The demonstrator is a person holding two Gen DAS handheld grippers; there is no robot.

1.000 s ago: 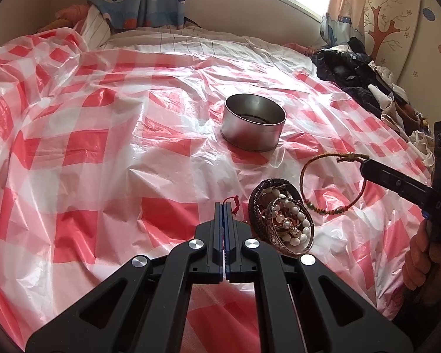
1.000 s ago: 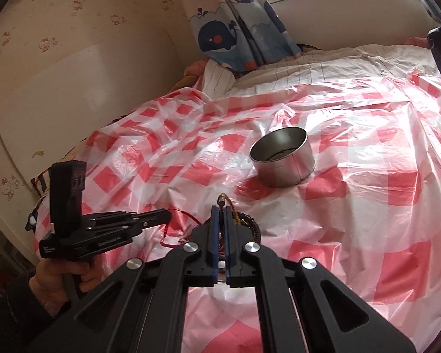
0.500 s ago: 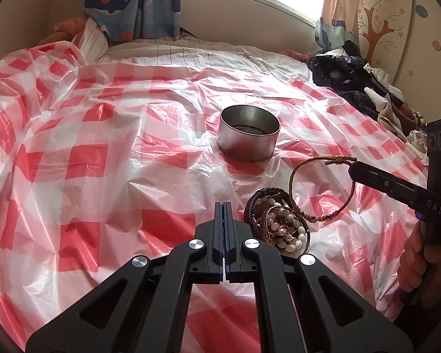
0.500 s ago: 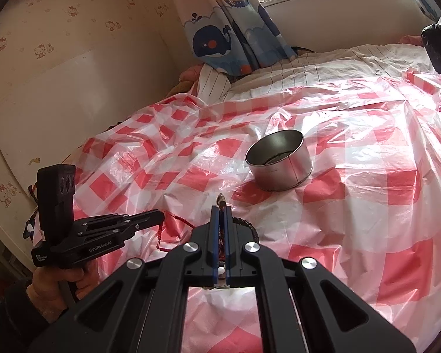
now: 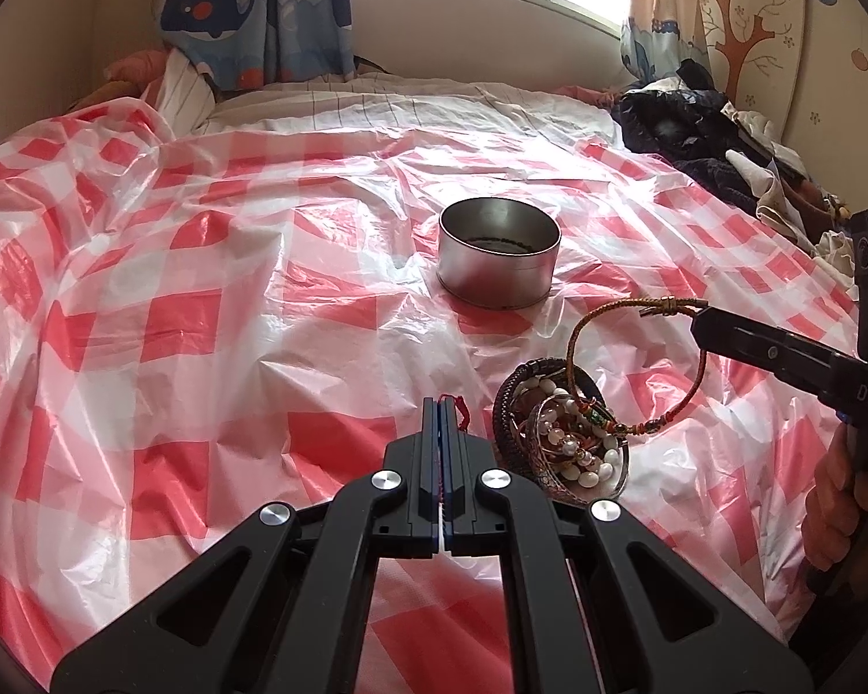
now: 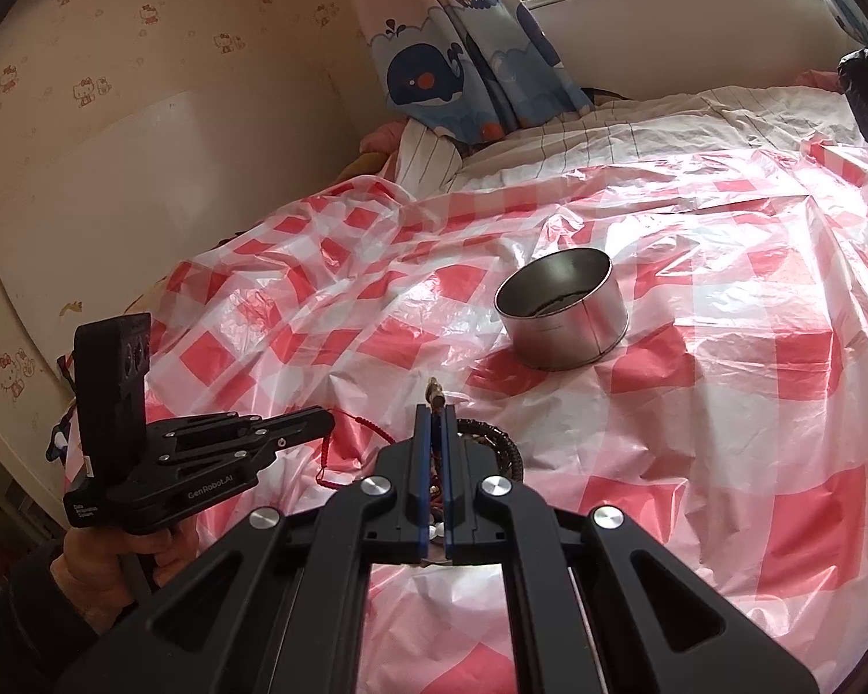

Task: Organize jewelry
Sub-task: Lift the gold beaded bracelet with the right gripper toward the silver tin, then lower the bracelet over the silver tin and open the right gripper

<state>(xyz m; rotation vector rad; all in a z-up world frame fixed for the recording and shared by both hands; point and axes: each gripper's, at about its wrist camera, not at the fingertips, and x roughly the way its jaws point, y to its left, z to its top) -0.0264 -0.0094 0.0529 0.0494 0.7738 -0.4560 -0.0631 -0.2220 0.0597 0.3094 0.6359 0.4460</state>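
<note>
A round metal tin [image 5: 499, 260] stands open on the red-checked plastic sheet; it also shows in the right wrist view [image 6: 562, 310]. A pile of bracelets and white beads [image 5: 561, 439] lies near my left gripper. My right gripper [image 5: 701, 318] is shut on a brown-and-red cord bracelet [image 5: 631, 370], lifted above the pile with its lower end still touching. Its clasp [image 6: 436, 390] sticks out past my right gripper [image 6: 434, 413]. My left gripper [image 5: 444, 405] is shut on a thin red string [image 5: 463, 409]; it also shows in the right wrist view [image 6: 324, 421], string [image 6: 353, 434] trailing.
The checked sheet [image 5: 202, 312] covers a bed. Dark clothes [image 5: 694, 127] are heaped at the far right. A striped quilt [image 5: 411, 104] and whale curtains [image 5: 260, 6] lie beyond. A white headboard [image 6: 116, 185] stands at the left.
My right gripper has lifted the cord bracelet higher and a little toward the tin. My left gripper has stayed shut on the red string, and its view has tilted up.
</note>
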